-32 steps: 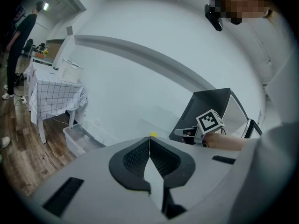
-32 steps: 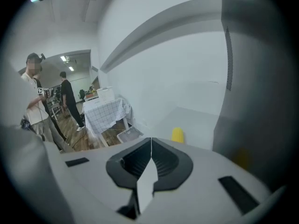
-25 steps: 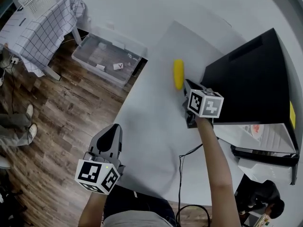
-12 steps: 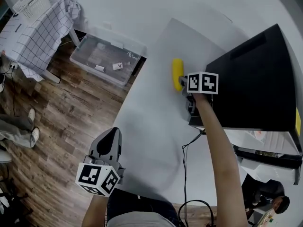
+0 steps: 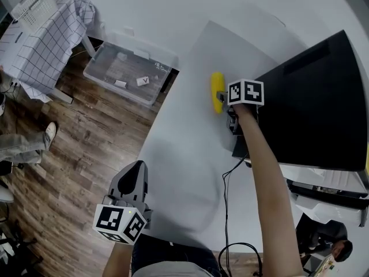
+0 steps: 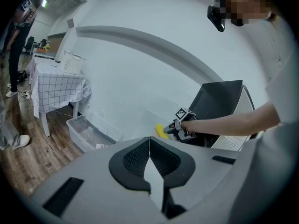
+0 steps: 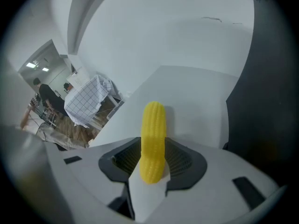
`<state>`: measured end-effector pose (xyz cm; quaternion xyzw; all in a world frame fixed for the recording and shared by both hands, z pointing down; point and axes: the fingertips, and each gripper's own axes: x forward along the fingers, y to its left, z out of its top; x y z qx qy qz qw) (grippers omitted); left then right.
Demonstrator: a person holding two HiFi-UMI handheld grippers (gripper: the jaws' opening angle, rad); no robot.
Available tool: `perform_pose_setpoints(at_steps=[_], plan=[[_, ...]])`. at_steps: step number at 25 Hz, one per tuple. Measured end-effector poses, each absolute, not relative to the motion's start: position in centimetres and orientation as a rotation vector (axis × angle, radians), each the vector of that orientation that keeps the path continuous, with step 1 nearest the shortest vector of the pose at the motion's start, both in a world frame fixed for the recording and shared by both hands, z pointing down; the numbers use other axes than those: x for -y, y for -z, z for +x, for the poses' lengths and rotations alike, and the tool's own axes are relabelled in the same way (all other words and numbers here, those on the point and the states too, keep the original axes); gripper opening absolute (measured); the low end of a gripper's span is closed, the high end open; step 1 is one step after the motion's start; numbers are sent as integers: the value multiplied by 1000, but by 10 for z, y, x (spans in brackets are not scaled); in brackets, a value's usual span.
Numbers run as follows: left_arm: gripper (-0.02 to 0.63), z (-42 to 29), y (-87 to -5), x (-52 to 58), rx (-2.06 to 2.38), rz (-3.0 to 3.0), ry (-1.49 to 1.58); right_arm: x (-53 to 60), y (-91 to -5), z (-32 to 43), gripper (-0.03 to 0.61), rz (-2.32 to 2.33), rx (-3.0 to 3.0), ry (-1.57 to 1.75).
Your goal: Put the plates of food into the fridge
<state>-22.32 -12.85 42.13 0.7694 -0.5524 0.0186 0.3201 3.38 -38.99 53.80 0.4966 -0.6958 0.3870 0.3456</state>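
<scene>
A yellow corn cob (image 5: 217,91) lies on the white table (image 5: 184,154), beside the black fridge (image 5: 311,108). My right gripper (image 5: 222,101) points steeply down at it. In the right gripper view the cob (image 7: 153,141) stands between the two pads of the right gripper (image 7: 152,161), whose jaws have just been opening and do not press on it. My left gripper (image 5: 136,171) hovers shut and empty over the table's near-left edge. In the left gripper view the pads of the left gripper (image 6: 149,155) meet, with the cob (image 6: 161,131) and right gripper (image 6: 176,130) far ahead.
A clear plastic bin (image 5: 130,74) sits on the wooden floor left of the table. Further left is a small table with a checked cloth (image 5: 40,39). A black cable (image 5: 225,201) runs over the table's near side. A person's feet (image 5: 23,146) show at far left.
My right gripper has moved away from me and down to the corn cob, and its jaws have opened around the cob's near end. The left gripper has stayed put.
</scene>
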Motion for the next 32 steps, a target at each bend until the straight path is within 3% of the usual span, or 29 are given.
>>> perform_pose_setpoints(at_steps=[5,32], plan=[[9,-227,-431,129,1447,1995,-55,400,-545,34,179,1238,1769,-980],[9,-229,-455,135,1428,1936,-79,422,-570,33,224,1256,1590,-1112]])
